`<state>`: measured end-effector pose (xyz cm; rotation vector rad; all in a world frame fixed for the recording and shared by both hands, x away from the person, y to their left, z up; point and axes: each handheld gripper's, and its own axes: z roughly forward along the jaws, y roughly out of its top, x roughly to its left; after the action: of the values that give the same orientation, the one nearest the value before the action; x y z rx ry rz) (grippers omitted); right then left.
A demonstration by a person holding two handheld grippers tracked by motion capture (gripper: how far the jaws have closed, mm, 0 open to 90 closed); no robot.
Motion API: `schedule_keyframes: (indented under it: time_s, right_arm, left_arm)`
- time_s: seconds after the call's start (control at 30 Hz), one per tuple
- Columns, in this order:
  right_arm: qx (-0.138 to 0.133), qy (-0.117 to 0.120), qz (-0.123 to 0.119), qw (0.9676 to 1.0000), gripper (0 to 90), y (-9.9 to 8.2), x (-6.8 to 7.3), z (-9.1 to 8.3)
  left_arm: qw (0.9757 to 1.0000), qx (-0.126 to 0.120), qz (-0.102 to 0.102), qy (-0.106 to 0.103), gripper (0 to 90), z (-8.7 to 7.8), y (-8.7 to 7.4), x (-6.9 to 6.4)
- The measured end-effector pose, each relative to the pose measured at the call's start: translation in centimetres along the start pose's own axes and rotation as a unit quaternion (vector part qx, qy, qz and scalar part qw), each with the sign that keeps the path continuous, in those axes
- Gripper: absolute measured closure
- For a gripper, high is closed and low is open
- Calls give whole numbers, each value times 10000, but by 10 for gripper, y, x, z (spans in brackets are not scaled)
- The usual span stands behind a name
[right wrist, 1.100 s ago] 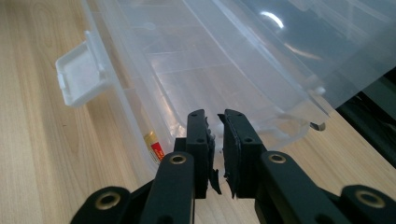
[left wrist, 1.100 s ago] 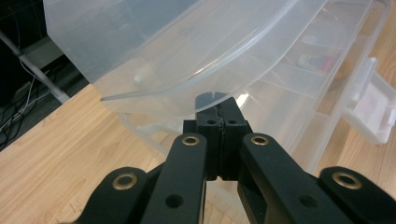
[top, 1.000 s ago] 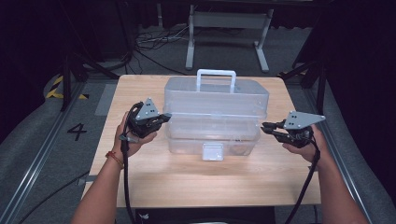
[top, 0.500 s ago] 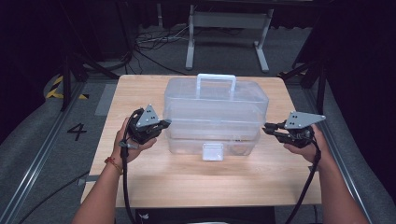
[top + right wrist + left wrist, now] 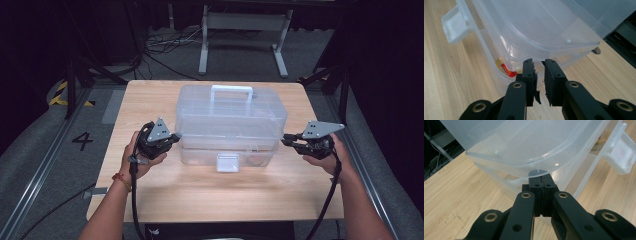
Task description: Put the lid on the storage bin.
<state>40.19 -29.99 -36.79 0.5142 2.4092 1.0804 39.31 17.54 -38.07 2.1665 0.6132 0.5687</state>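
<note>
Both grippers flank the clear box (image 5: 230,125) on the desk (image 5: 150,95): left gripper (image 5: 541,178) fingers shut, right gripper (image 5: 539,65) fingers narrowly apart, empty. Next, probably lift its lid edge.

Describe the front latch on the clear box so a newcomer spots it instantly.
On the wooden table stands a clear plastic storage box with a white handle on top. The latch is the small frosted square flap hanging at the middle of the near wall, the one tab jutting out from it.
</note>
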Motion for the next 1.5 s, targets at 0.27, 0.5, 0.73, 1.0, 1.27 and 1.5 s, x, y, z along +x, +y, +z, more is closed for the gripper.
schedule_keyframes:
  time_s: [0.27,0.5,0.73,1.0,1.27,1.5]
  right_arm:
    - [92,35,-4,10000,782,-2,1,3]
    - [166,116,15,9998,771,-4,1,6]
    - [196,139,9,9997,762,-5,1,6]
    - [398,190,-87,9990,737,-6,3,7]
    - [556,285,-84,9980,734,-9,4,13]
    - [630,344,-149,9973,720,-12,4,14]
  left_arm:
    - [10000,45,13,66,900,2,-4,-2]
    - [10000,74,-15,27,900,4,-8,-2]
    - [10000,32,-35,20,900,2,-9,-2]
    - [9996,266,36,110,900,2,-16,-2]
    - [9994,333,-13,106,900,3,-21,0]
    - [9991,394,25,181,899,4,-25,-1]
